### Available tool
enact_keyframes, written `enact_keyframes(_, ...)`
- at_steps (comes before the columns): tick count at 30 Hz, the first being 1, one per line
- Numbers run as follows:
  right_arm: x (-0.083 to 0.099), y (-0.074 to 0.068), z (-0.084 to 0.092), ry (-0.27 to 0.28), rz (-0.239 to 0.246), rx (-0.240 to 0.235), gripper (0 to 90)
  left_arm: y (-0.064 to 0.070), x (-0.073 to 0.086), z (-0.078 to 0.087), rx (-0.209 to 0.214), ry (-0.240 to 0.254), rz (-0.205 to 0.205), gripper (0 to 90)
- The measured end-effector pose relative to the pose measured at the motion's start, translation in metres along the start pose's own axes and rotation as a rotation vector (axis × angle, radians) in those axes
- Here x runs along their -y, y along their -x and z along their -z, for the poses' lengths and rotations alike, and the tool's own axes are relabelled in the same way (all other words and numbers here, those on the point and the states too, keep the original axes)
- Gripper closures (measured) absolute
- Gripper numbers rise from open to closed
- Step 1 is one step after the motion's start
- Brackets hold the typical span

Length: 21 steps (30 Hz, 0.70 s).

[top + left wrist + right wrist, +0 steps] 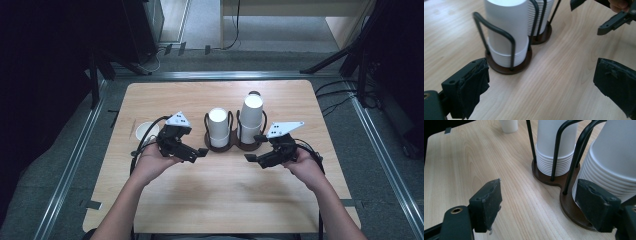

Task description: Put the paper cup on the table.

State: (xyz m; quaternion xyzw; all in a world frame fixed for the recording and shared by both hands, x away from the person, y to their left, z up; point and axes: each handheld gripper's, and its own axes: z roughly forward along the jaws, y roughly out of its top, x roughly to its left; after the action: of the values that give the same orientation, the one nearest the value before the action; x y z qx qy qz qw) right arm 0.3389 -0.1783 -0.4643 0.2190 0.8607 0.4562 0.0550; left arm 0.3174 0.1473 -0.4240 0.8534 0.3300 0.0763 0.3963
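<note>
- High view: left gripper (202, 151) and right gripper (250, 158) at frame centre, both empty, just below the cup holder (220, 146) with its short cup stack (218, 127) and tall cup stack (250, 119); single cup (147, 132) at left.
- Left gripper view: jaws spread wide; short stack upper centre.
- Right gripper view: jaws spread; tall stack at right edge, just beside one jaw.
</note>
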Motion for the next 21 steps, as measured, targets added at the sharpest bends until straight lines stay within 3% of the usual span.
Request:
enact_keyframes(7, 0.0, -0.001, -0.001, -0.001, 0.001, 0.001, 21.7, 0.012, 0.0, -0.015, 0.036, -0.006, -0.011, 0.5)
enact_keyframes(11, -0.001, -0.003, -0.002, -0.003, 0.011, 0.0, 21.7, 0.018, 0.002, -0.025, 0.085, -0.009, -0.009, 0.5)
enact_keyframes(17, 0.0, -0.004, -0.004, -0.011, 0.013, 0.002, 21.7, 0.03, 0.003, -0.04, 0.064, -0.006, -0.051, 0.5)
enact_keyframes(21, -0.001, -0.004, -0.005, -0.011, 0.017, -0.001, 21.7, 0.034, 0.004, -0.047, 0.042, 0.013, -0.058, 0.5)
